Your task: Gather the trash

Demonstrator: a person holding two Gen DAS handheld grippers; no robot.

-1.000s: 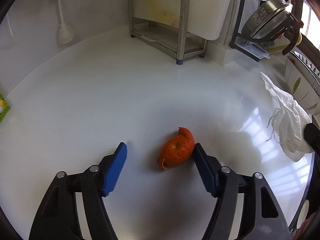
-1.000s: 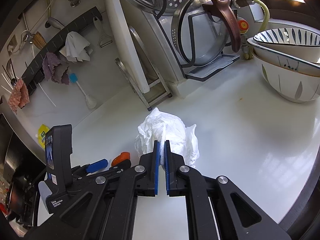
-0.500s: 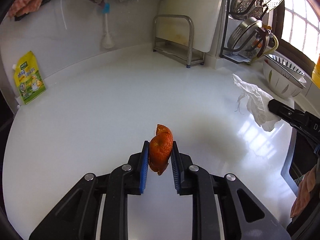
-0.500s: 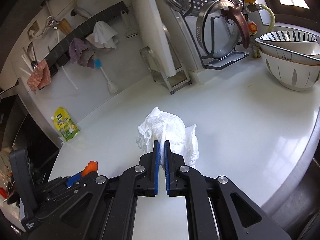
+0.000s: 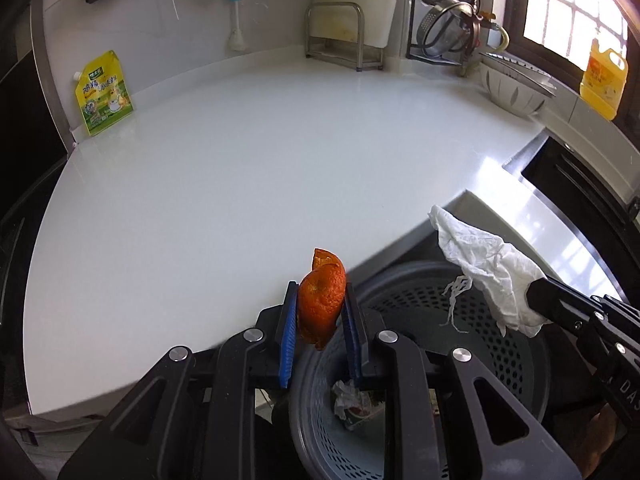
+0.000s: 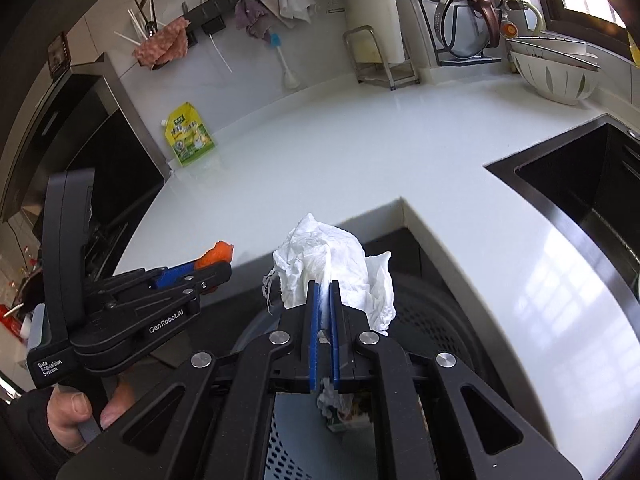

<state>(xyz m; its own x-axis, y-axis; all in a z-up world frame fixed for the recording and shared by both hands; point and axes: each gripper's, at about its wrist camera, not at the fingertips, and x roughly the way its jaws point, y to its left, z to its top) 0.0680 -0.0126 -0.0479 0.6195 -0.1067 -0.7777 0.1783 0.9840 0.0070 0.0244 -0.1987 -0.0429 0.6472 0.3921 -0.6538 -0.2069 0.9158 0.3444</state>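
Observation:
My left gripper (image 5: 320,296) is shut on an orange peel (image 5: 322,302) and holds it over the near rim of a grey perforated trash basket (image 5: 500,344) below the counter edge. My right gripper (image 6: 324,292) is shut on a crumpled white tissue (image 6: 332,268) above the same basket (image 6: 440,320). The tissue also shows in the left wrist view (image 5: 488,272), and the peel in the right wrist view (image 6: 216,254). Crumpled paper trash (image 5: 352,400) lies in the basket's bottom.
The white counter (image 5: 240,168) carries a yellow-green pouch (image 5: 104,94) at the back left, a metal rack (image 5: 340,36), a pot-lid rack (image 5: 452,28) and a bowl (image 5: 516,92). A black sink (image 6: 592,196) lies to the right. A yellow bottle (image 5: 604,76) stands by the window.
My left gripper closed on the orange peel and lifted it off the counter. Both grippers drew back from the counter and now hold their loads over the trash basket.

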